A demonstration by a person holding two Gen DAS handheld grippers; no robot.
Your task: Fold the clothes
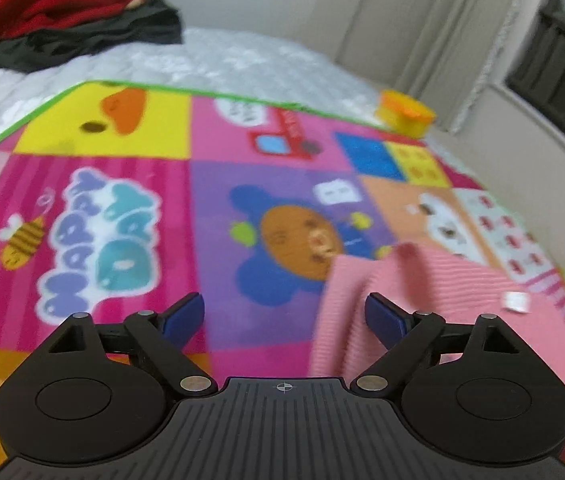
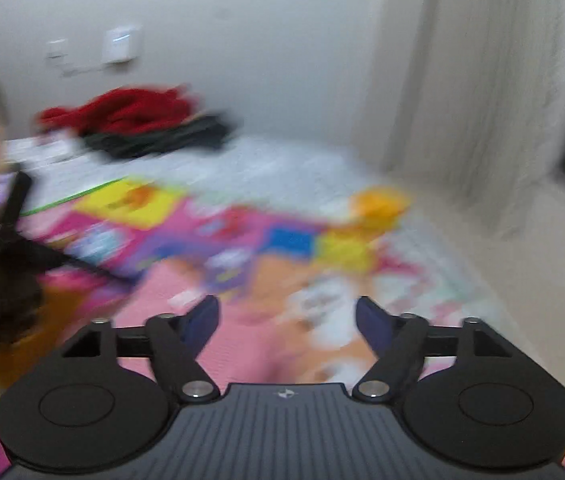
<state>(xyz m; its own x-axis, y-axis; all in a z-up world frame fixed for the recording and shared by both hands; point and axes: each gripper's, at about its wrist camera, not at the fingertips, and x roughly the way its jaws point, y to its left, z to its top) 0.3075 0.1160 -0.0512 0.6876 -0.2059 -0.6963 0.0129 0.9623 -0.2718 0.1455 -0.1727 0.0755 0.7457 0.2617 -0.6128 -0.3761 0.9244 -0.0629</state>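
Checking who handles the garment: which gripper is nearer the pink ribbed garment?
Left. The left gripper hangs open at the pink ribbed garment's edge; the right gripper, also open, looks higher above it, though blurred.

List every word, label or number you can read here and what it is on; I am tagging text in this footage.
"HAPPY DAY": bubble letters on the pink striped square of the play mat, left wrist view.
White speech bubble on the mat: lettering too blurred to read.
Red sign beside it: lettering too blurred to read.
White tag on the pink ribbed garment: nothing legible.
Right wrist view: motion blur, nothing readable.
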